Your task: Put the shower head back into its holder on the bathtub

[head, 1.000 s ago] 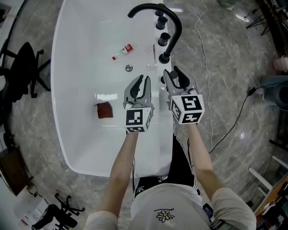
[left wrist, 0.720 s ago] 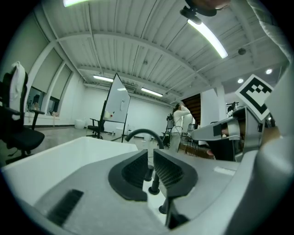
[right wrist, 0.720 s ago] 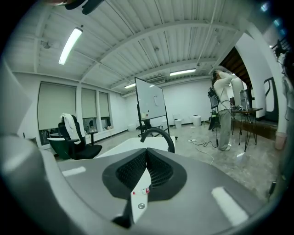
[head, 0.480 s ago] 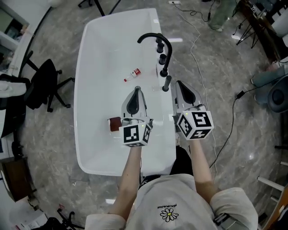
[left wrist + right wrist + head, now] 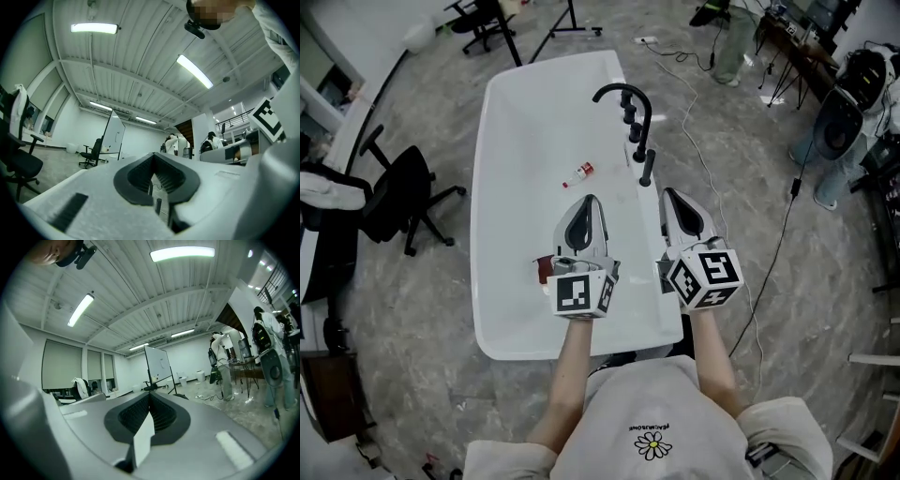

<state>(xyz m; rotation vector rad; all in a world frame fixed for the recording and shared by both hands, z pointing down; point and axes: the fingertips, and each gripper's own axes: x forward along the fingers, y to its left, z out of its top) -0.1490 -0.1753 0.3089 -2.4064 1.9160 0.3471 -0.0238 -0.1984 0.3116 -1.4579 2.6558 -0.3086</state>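
Both grippers now sit higher and farther back from the white oval bathtub (image 5: pixel 534 141) than a second ago; the tub looks smaller in the head view. Jaws, apart a second ago, are now together on both.

- left gripper (image 5: pixel 589 200): pads meet, nothing between them.
- right gripper (image 5: pixel 671 193): pads meet, empty, over the tub's right rim.
- black stick-shaped shower head (image 5: pixel 648 170): upright at the right rim, just beside the black arched tap (image 5: pixel 649 117). It reads as seated in its holder.

Judgement: hands are pulled clear because placement looks done. A small red-capped bottle (image 5: pixel 578 174) lies on the tub floor.
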